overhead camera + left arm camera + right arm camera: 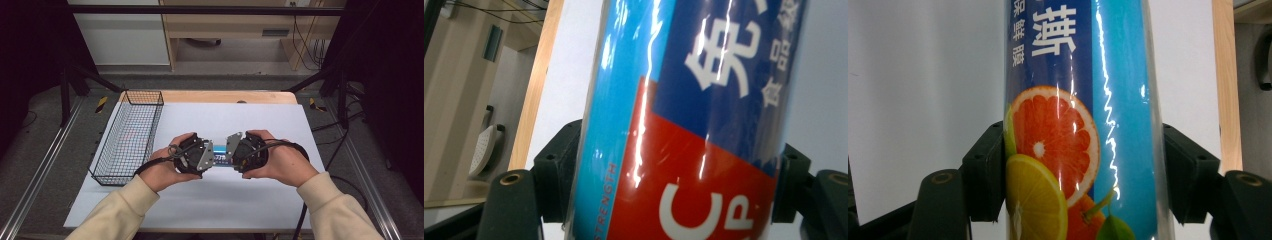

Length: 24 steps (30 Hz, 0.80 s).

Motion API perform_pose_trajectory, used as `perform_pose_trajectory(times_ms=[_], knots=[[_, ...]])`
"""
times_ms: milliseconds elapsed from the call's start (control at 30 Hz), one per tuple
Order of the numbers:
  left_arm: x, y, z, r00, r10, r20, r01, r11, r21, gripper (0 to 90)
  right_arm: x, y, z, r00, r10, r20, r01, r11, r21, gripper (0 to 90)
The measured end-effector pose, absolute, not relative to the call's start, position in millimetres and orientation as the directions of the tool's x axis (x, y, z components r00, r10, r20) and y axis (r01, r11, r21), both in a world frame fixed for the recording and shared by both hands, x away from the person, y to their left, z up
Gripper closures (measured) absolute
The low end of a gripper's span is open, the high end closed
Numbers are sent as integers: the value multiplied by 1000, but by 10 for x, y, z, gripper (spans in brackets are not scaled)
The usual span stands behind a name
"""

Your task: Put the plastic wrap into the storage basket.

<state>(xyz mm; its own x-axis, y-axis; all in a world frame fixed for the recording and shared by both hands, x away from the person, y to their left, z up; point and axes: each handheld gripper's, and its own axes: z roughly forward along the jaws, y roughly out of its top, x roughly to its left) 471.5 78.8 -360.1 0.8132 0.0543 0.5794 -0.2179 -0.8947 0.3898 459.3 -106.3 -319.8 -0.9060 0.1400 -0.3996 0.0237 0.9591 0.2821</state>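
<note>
From above, the left gripper [204,159] and the right gripper [237,155] face each other over the white desk [240,200], and a blue roll [221,152] lies between them, one end in each. In the left gripper view, the jaws press on both sides of the roll [694,115]. In the right gripper view, the jaws pinch the roll [1073,130] near its printed fruit.
</note>
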Motion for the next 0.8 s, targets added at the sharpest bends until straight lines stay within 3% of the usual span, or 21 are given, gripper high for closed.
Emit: perform_pose_trajectory(times_ms=[133, 433, 467, 533, 667, 800], knots=[[4698, 793, -3661, 834, 88, 545, -199, -873, 445, 277, 4595, -1068, -3232, -911, 139, -388, 23, 957, 289, 315], [4653, 822, -3682, 822, 92, 562, -199, -877, 436, 280, 4595, -1061, -3309, -907, 128, -401, 4, 955, 296, 307], [4647, 823, -3680, 822, 93, 561, -197, -879, 435, 280, 4595, -1062, -3315, -906, 125, -404, 1, 956, 294, 293], [4651, 836, -3673, 823, 93, 561, -194, -881, 431, 282, 4593, -1068, -3336, -896, 122, -426, -6, 958, 288, 183], [4668, 893, -3669, 822, 117, 557, -174, -880, 442, 283, 4593, -1183, -3327, -879, 144, -455, 11, 959, 283, 84], [4688, 967, -3680, 820, 123, 558, -157, -891, 427, 284, 4598, -1407, -3282, -859, 199, -472, 55, 952, 302, 74]])
